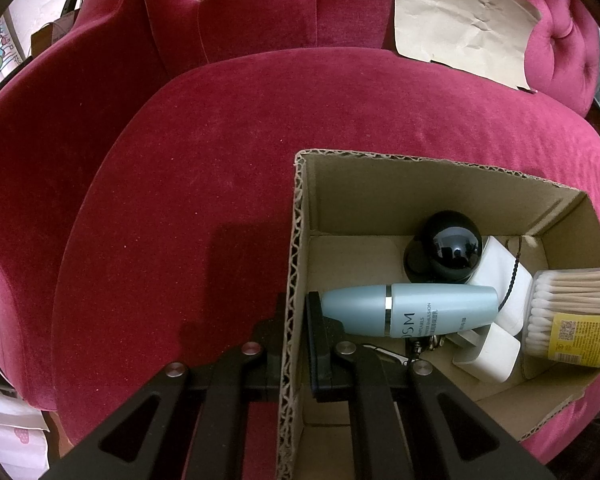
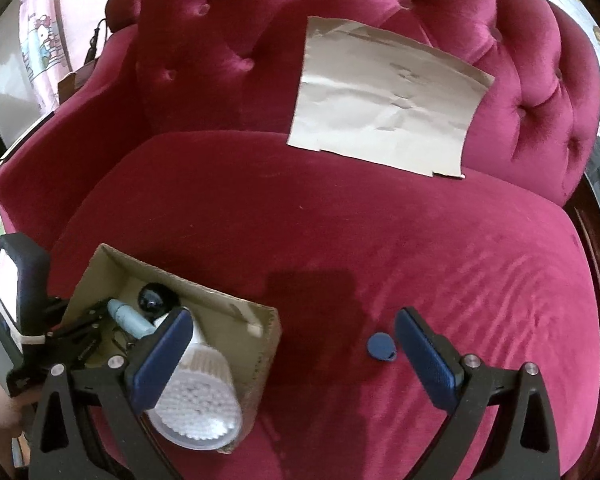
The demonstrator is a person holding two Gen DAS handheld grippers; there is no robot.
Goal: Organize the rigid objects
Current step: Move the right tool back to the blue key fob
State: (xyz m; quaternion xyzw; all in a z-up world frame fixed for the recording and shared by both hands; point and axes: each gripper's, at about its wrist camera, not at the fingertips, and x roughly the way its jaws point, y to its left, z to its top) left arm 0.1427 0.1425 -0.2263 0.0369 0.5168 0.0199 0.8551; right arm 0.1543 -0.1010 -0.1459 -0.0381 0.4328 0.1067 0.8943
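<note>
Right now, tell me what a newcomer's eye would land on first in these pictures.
The crimson velvet armchair fills both views, with a creased sheet of brown paper propped against its tufted back. On the seat sits an open cardboard box holding a pale blue lotion bottle, a glossy black ball and a tub of cotton swabs. The left gripper clamps the box's near wall.

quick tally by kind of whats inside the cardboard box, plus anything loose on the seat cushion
In the cardboard box:
Light blue lotion bottle: 1
Glossy black ball-shaped object: 1
White plug-like blocks: 2
Tub of cotton swabs: 1
Small dark item under the bottle, unclear: 1
On the cushion:
Blue disc: 1
Brown paper sheet: 1
Total: 8
</note>
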